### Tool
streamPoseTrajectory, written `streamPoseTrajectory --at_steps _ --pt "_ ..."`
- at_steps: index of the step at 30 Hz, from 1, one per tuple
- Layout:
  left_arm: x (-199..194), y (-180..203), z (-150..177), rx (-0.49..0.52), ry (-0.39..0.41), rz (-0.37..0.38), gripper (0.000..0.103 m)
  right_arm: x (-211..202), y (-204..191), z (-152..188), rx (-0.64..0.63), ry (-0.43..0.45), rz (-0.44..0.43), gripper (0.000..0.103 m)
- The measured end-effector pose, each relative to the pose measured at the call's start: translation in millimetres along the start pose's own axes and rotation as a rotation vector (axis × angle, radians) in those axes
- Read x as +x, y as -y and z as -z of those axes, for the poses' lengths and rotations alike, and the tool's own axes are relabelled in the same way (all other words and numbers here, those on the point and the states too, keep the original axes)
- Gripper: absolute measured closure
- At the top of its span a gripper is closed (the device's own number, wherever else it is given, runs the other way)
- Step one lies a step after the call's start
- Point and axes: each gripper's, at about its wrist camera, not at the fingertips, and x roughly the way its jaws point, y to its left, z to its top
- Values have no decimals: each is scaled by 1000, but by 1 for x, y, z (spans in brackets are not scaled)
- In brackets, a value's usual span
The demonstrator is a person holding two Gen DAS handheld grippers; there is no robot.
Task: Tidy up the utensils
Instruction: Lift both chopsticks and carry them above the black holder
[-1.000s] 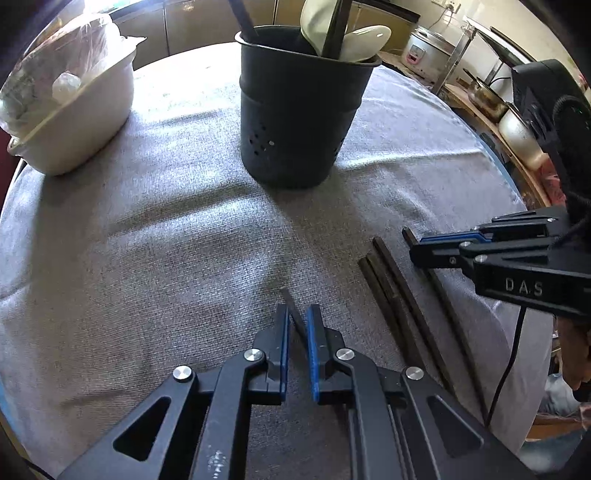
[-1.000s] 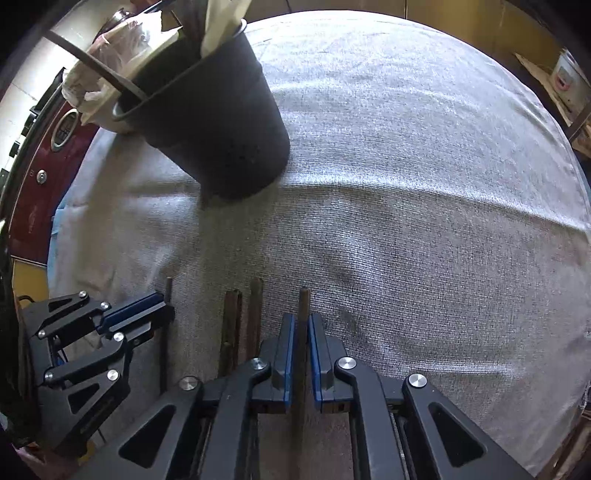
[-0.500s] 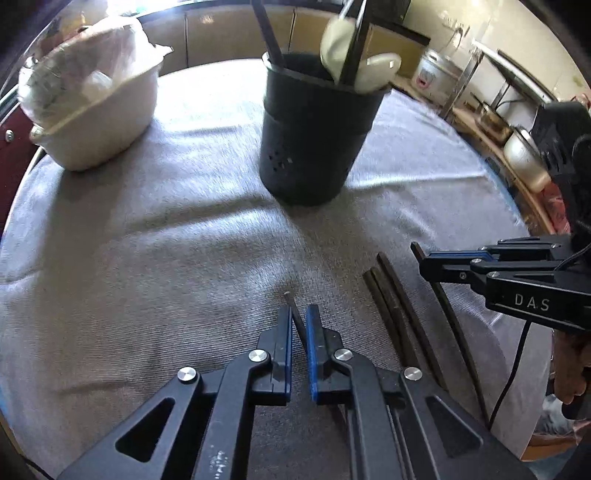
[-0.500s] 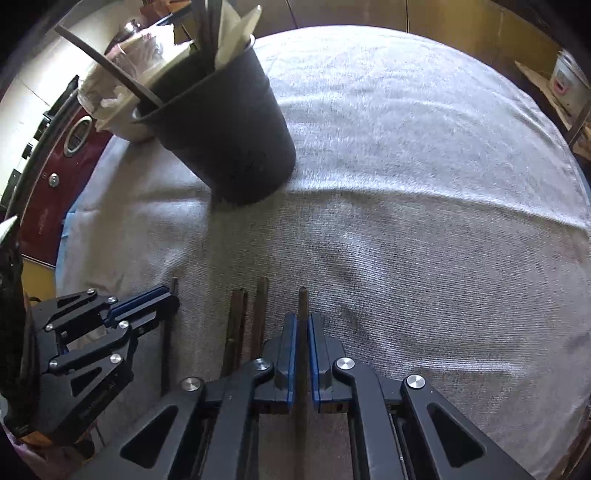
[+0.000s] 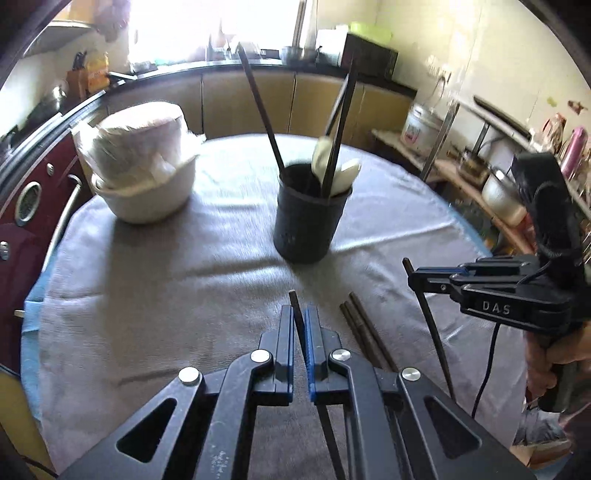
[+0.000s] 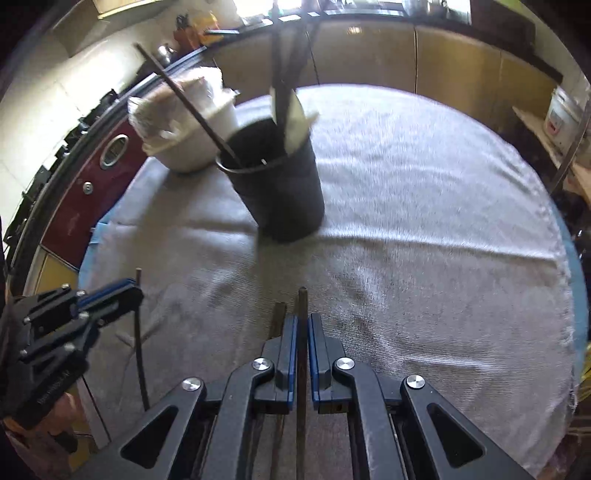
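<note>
We grip one chopstick per gripper: left gripper [image 5: 300, 325] clamps its chopstick [image 5: 296, 308], right gripper [image 6: 303, 334] clamps another [image 6: 303, 306], both lower centre, ready for the holder [image 5: 308, 225] at frame centre.

You see a bright window [image 5: 221, 26] at top, tan cabinets [image 5: 251, 103] below it, shelves [image 5: 480, 177] at right.

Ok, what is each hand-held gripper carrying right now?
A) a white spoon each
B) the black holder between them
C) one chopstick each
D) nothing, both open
C: the left hand-held gripper and right hand-held gripper are each clamped on a single dark chopstick.
</note>
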Motion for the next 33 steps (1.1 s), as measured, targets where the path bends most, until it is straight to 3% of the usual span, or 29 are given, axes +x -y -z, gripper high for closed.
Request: streamPoseTrajectory --at_steps 11,19,33 --pt "-63 12 1 7 169 -25 99 -59 -24 10 -81 187 33 97" --pt "-87 22 -5 28 237 -11 99 -88 -33 11 -90 304 21 97" --pt "-109 36 -68 110 358 -27 99 -132 -41 -35 -67 488 5 97"
